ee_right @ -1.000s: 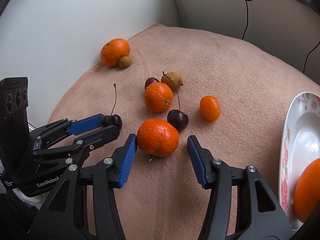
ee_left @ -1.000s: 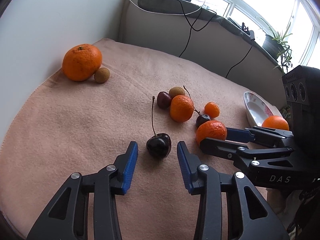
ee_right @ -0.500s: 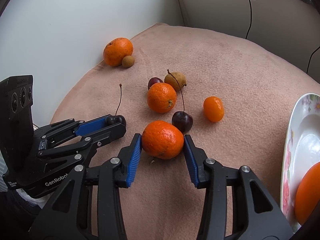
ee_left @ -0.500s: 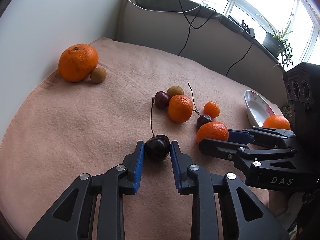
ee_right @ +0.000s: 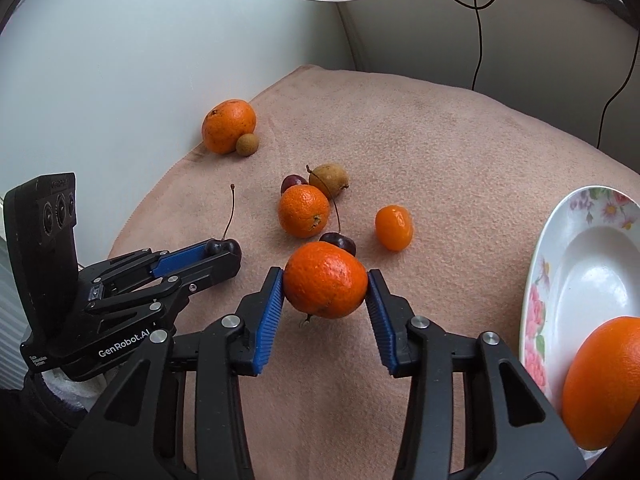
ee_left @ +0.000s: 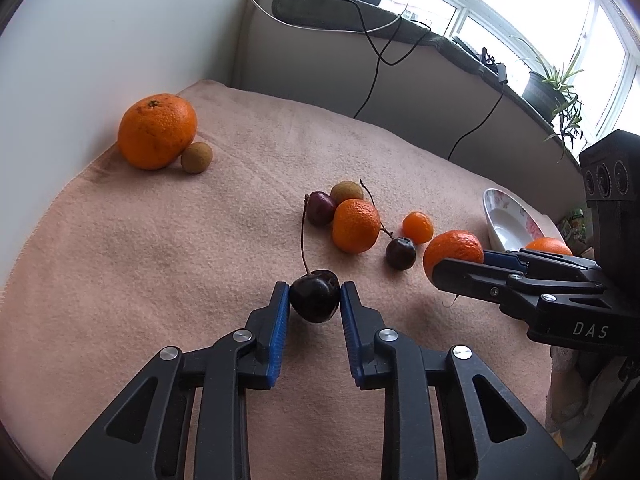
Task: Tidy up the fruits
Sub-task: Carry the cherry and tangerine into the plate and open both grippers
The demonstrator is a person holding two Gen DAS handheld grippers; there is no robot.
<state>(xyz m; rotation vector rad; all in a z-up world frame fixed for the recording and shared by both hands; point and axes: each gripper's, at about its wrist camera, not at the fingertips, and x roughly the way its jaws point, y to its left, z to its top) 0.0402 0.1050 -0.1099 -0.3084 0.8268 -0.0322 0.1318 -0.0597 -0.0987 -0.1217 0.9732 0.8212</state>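
My left gripper (ee_left: 314, 304) is shut on a dark cherry (ee_left: 314, 295) with a long stem, just above the pink cloth; it also shows in the right wrist view (ee_right: 224, 247). My right gripper (ee_right: 326, 284) is shut on a mandarin (ee_right: 325, 279), lifted slightly off the cloth, also seen in the left wrist view (ee_left: 454, 250). Beyond lie another mandarin (ee_right: 304, 211), a second cherry (ee_right: 339, 241), a kumquat (ee_right: 394, 222), a dark plum-like fruit (ee_right: 293, 181) and a brown longan (ee_right: 330, 176). A flowered white plate (ee_right: 536, 280) at the right holds an orange (ee_right: 604, 380).
A big orange (ee_left: 157, 131) and a small longan (ee_left: 196, 157) sit at the cloth's far left corner by the white wall. A grey ledge with cables runs behind the table. Potted plants (ee_left: 556, 84) stand on the windowsill at the far right.
Both grippers closed from open: the left onto the cherry, the right onto the mandarin. Both fruits now sit slightly raised between the pads.
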